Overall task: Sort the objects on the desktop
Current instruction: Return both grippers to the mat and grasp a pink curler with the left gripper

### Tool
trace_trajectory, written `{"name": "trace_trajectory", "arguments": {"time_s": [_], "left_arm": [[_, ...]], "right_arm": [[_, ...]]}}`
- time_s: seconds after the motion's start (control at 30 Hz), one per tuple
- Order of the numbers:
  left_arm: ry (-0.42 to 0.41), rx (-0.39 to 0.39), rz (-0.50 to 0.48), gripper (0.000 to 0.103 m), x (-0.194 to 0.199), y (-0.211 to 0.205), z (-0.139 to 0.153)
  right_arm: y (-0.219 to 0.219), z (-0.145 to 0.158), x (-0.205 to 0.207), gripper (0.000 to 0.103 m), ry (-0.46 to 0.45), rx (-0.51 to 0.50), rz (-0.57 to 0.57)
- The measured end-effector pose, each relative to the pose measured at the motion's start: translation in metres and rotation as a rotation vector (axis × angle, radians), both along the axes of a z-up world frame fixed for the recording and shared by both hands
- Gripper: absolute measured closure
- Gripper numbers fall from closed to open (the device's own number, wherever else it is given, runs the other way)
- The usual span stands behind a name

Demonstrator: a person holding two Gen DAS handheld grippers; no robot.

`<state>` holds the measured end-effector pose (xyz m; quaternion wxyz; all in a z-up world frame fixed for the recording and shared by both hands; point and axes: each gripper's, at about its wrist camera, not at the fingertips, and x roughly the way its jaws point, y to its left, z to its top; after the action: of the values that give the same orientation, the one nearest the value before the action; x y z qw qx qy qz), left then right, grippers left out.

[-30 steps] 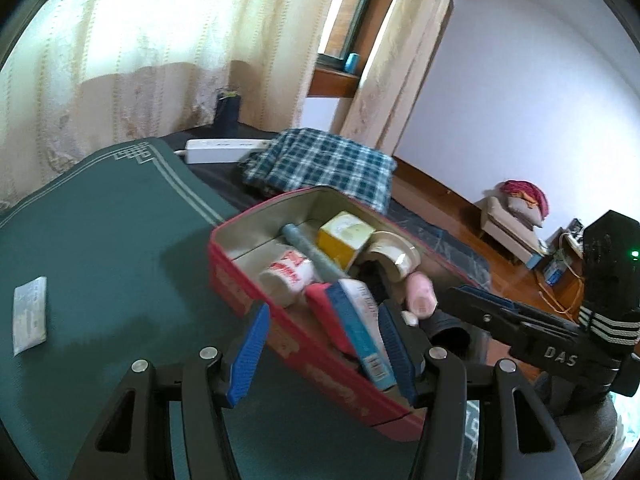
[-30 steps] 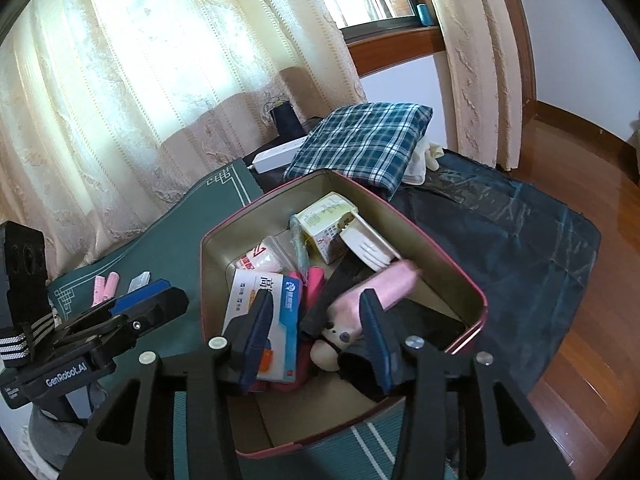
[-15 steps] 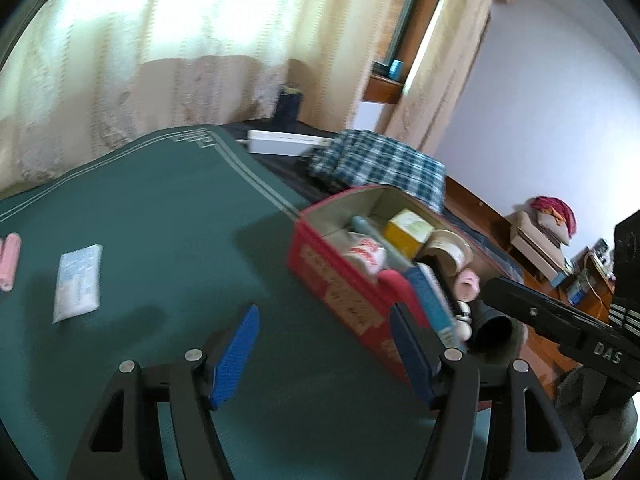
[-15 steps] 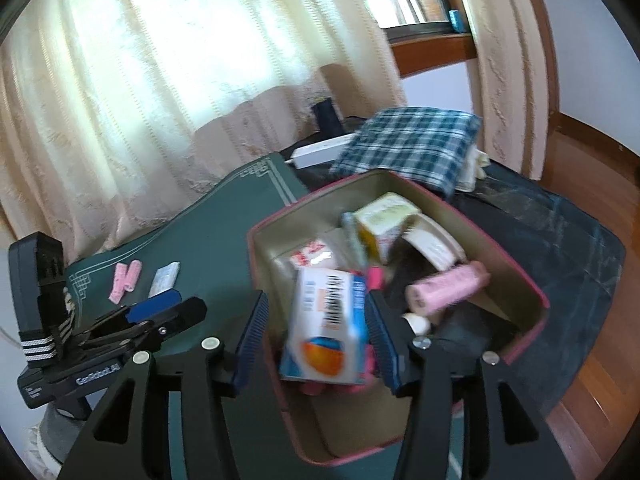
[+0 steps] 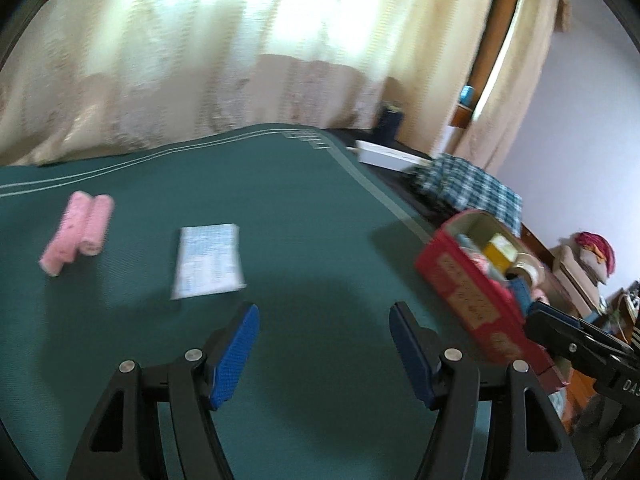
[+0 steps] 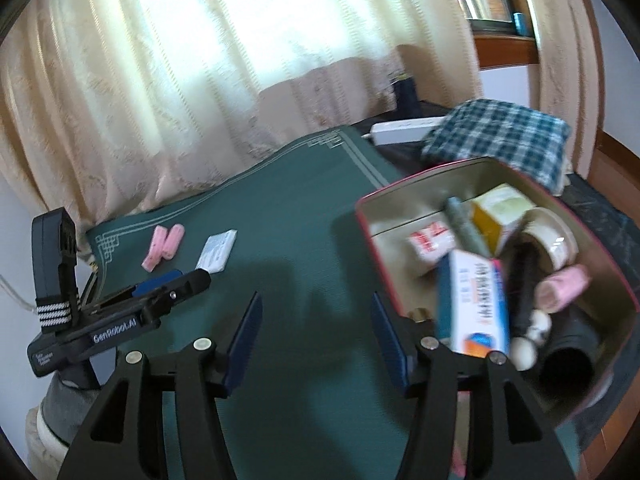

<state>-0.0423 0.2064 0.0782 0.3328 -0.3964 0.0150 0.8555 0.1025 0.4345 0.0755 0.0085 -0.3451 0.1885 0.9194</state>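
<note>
While right tongs (image 6: pixel 316 336) widen empty, red tin (image 6: pixel 624 280) sits beside.

Cream lace curtains (image 6: pixel 208 80) filled the upper left and centre of both views, backlit by bright daylight. A wood-framed window (image 6: pixel 490 4) with a brown sill (image 6: pixel 504 50) occupied the upper right of the right wrist view. A pale wall (image 5: pixel 560 128) stood at the right of the left wrist view, above a wooden floor (image 6: pixel 612 156). A green mat (image 5: pixel 312 208) with pale border lines covered the table. A plaid cloth (image 6: pixel 500 136) lay beyond its far right edge.
</note>
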Motion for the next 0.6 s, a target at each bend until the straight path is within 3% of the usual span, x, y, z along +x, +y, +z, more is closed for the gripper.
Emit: {"name": "trace_trajectory", "arguments": {"time_s": [0.47, 0.6], "left_arm": [[0.04, -0.071, 0.309, 0.034, -0.088, -0.123, -0.008], [0.038, -0.092, 0.364, 0.034, -0.113, -0.139, -0.015]], "right_arm": [[-0.041, -0.016, -0.033, 0.042, -0.051, -0.013, 0.075], [-0.046, -0.022, -0.042, 0.042, -0.065, -0.014, 0.09]]}}
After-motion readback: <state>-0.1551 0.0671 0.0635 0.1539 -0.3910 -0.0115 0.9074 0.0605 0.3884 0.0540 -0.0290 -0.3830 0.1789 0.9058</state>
